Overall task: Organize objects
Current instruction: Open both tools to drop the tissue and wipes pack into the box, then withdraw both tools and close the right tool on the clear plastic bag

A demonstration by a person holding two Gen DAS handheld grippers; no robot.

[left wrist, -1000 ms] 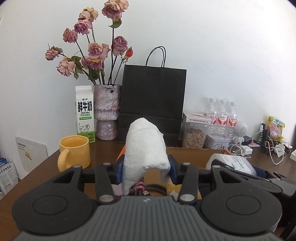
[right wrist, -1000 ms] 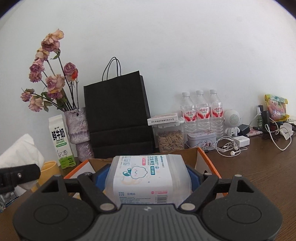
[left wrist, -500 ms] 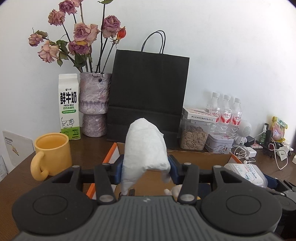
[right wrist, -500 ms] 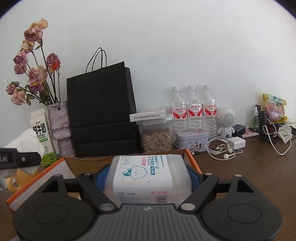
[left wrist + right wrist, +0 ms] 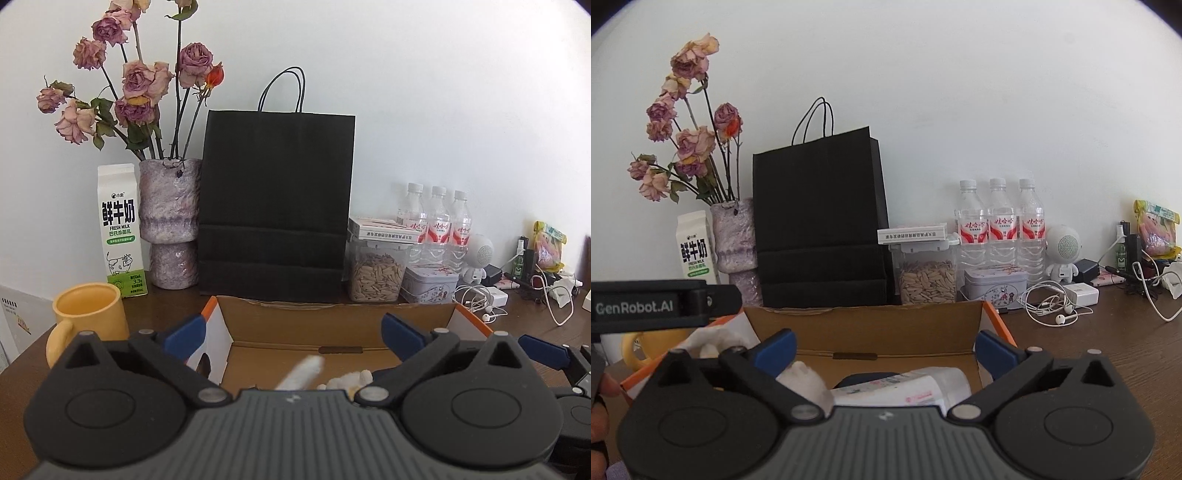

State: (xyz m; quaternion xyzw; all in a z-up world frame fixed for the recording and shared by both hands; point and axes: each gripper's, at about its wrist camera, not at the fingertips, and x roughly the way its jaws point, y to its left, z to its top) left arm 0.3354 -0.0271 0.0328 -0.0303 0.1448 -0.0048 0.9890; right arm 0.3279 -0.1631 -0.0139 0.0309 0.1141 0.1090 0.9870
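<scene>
An open cardboard box (image 5: 332, 325) with orange edges sits on the brown desk in front of both grippers; it also shows in the right wrist view (image 5: 864, 325). My left gripper (image 5: 293, 332) is open and empty above the box, with a white tissue wad (image 5: 303, 373) blurred just below it inside. My right gripper (image 5: 884, 349) is open and empty above the box. The wet-wipes pack (image 5: 905, 387) lies in the box below it, beside the white tissue (image 5: 805, 376). The left gripper's body (image 5: 657, 306) shows at the left of the right wrist view.
Behind the box stand a black paper bag (image 5: 277, 203), a vase of dried roses (image 5: 170, 221), a milk carton (image 5: 120, 229), a seed jar (image 5: 376, 273), a tin (image 5: 428, 284) and water bottles (image 5: 437, 221). A yellow mug (image 5: 88, 314) stands left. Earphones and cables (image 5: 1056, 306) lie right.
Both grippers opened. The left one let go of the white tissue and the right one let go of the wipes pack; both things now lie in the box.
</scene>
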